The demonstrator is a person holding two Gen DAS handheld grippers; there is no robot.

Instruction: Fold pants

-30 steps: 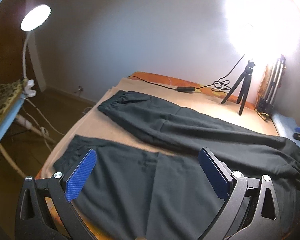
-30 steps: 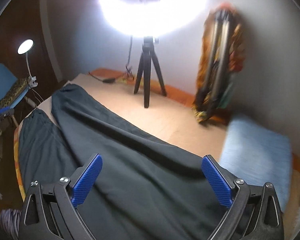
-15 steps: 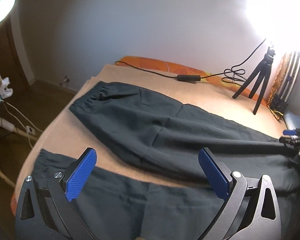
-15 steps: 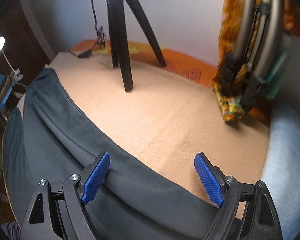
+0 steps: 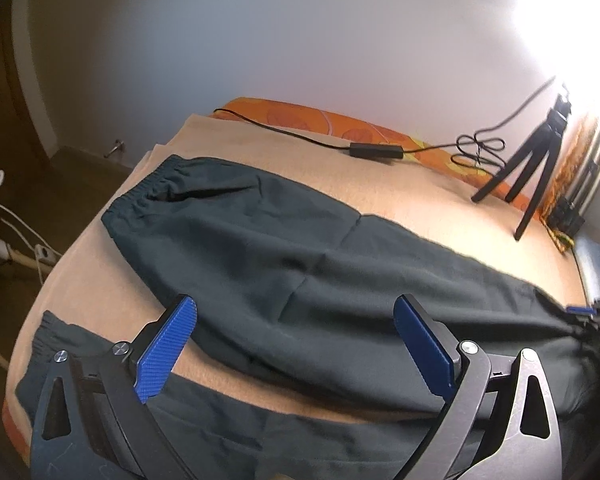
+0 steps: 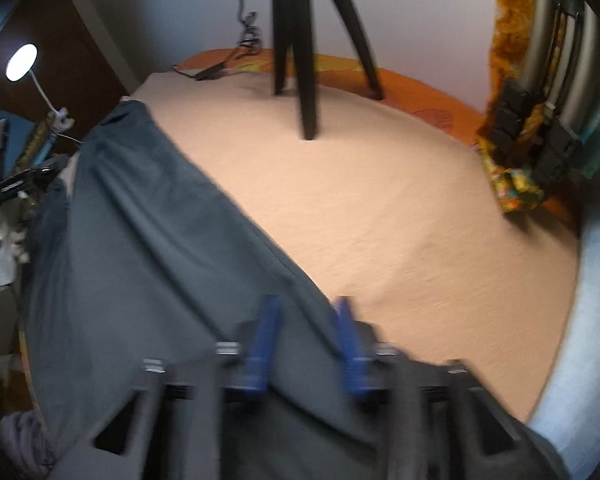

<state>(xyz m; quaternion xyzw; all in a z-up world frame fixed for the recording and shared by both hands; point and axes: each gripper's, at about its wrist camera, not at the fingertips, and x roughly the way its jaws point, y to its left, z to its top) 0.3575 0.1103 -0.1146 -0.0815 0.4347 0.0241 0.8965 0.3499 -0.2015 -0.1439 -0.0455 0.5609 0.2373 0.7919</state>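
Right claw [image 6: 306, 344] is closing on the pants [image 5: 300, 264], whose legs run lengthwise toward the left; left claw [image 5: 296, 344] gapes wide.

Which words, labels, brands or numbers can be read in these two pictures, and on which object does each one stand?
None can be read.
The dark pants show no label or print.
The black cable box shows no readable marking.
The folded stand against the wall is too blurred to show any text.
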